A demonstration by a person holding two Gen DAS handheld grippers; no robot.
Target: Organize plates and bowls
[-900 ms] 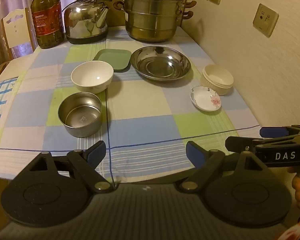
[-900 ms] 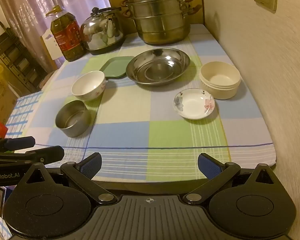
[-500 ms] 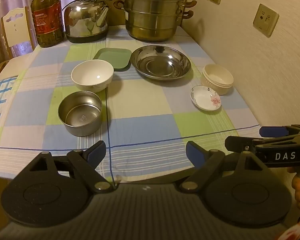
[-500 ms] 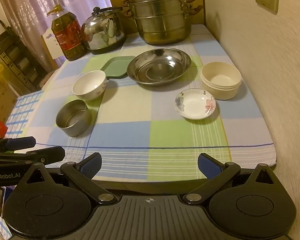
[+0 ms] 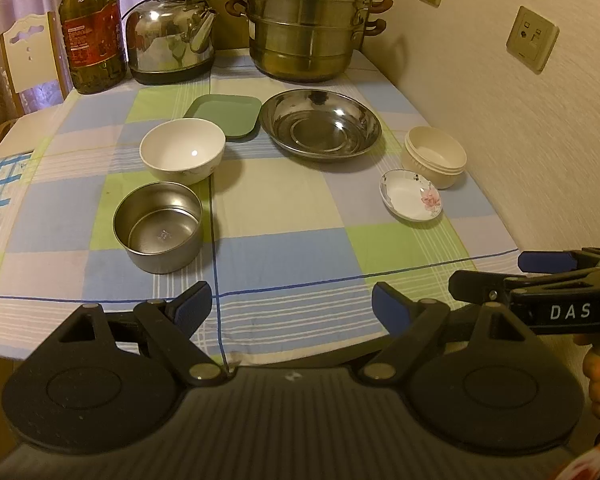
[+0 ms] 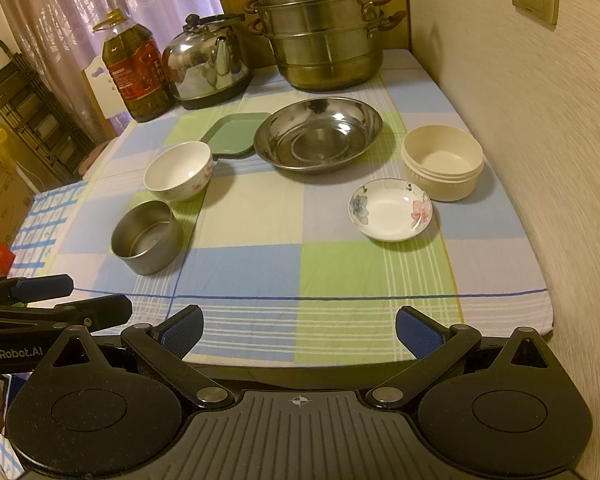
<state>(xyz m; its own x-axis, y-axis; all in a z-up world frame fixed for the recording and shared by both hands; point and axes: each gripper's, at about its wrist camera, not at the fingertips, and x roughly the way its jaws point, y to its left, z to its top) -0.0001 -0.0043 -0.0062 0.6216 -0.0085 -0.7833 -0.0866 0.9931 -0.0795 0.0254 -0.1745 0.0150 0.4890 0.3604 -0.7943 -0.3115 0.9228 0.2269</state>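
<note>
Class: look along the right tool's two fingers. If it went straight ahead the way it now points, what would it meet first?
The right tool is open and empty, angled down at the table. Going straight on, it would probably meet the bare checked tablecloth first, well short of the flowered saucer; depth is hard to judge.

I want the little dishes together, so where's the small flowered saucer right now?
The flowered saucer sits on the checked tablecloth toward the wall side, just in front of the cream bowl and nearer than the wide steel basin.
</note>
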